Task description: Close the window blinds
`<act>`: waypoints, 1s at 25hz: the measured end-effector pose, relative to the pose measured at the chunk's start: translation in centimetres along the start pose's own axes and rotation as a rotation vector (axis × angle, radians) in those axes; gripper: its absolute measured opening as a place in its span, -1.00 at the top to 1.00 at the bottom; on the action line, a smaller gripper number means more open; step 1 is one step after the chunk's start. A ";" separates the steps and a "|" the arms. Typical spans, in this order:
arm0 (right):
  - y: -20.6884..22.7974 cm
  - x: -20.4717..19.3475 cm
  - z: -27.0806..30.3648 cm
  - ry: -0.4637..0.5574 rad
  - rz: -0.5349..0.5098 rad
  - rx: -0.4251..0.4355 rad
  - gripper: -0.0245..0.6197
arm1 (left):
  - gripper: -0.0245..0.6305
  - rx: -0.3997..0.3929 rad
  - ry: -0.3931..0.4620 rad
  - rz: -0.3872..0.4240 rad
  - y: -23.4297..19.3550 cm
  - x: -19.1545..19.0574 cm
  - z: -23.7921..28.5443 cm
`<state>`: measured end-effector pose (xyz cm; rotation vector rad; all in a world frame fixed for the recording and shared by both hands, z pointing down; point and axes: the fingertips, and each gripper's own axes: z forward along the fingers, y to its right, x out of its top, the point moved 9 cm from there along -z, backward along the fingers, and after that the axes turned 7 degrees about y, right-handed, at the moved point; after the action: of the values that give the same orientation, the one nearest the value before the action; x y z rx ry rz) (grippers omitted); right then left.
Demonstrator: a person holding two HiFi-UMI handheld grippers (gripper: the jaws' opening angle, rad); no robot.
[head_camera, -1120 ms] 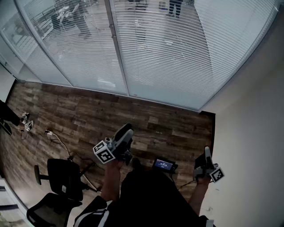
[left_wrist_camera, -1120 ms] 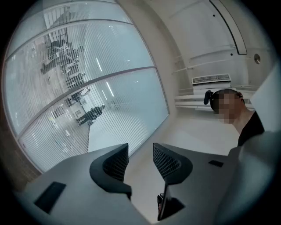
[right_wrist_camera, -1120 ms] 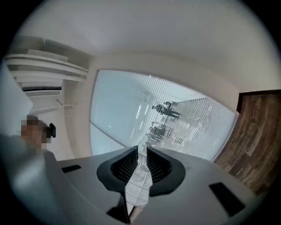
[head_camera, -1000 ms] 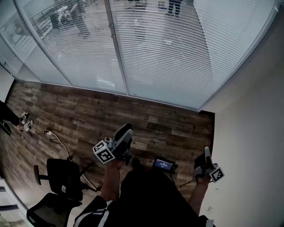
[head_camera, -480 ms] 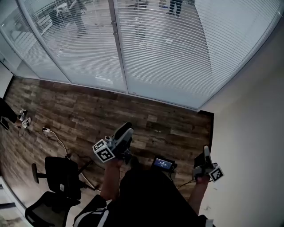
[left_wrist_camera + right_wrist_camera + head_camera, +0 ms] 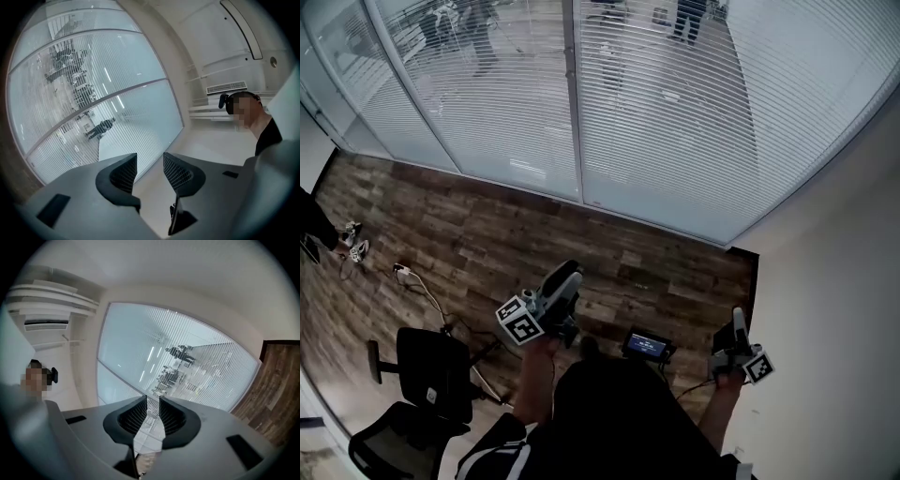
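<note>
White slatted blinds (image 6: 675, 122) hang over a glass wall at the top of the head view, and people show through the gaps between the slats. My left gripper (image 6: 569, 274) is held low above the wood floor, well short of the glass, and it is open with nothing between its jaws. The left gripper view looks up along those jaws (image 6: 150, 164) at the blinds (image 6: 93, 93). My right gripper (image 6: 737, 321) is near the white side wall. Its jaws (image 6: 153, 401) stand a narrow gap apart and hold nothing, with the blinds (image 6: 187, 352) seen beyond them.
A metal mullion (image 6: 577, 103) splits the glass wall. A white wall (image 6: 834, 309) closes the right side. Black office chairs (image 6: 431, 384) stand at the lower left, with a cable (image 6: 417, 286) on the floor beside them. A small device with a screen (image 6: 649, 347) sits by my body.
In the head view the mullion, blinds and floor have slid to the right and a little down. Both grippers keep the same places in front of my body, jaws unchanged.
</note>
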<state>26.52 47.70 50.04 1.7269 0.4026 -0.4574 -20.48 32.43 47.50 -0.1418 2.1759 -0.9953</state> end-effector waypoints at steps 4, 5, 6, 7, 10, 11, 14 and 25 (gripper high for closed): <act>-0.6 -1.0 2.0 -0.006 -0.034 0.013 0.71 | 0.35 0.004 0.021 0.014 -1.3 2.0 -1.1; -0.7 -1.3 2.5 -0.007 -0.039 0.015 0.70 | 0.35 0.007 0.026 0.018 -1.7 2.5 -1.5; -0.9 -1.7 2.9 -0.008 -0.044 0.016 0.71 | 0.35 0.011 0.030 0.020 -2.1 3.0 -1.8; -1.0 -1.9 3.4 -0.010 -0.049 0.016 0.70 | 0.35 0.015 0.033 0.020 -2.4 3.4 -2.1; -1.2 -3.0 4.8 -0.028 -0.052 0.025 0.70 | 0.36 0.028 0.036 0.017 -3.4 4.2 -2.5; -1.2 -3.5 5.4 -0.037 -0.050 0.031 0.70 | 0.36 0.035 0.038 0.017 -3.8 4.4 -2.6; -0.8 -4.7 7.3 -0.073 -0.037 0.038 0.71 | 0.36 0.057 0.048 0.019 -4.8 5.0 -2.6; 6.8 -5.4 20.0 -0.129 0.064 0.123 0.71 | 0.36 0.224 -0.025 0.189 -11.0 7.0 3.1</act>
<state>23.64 26.65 54.92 1.8119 0.2301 -0.5528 -25.61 20.22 49.74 0.1529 1.9967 -1.1117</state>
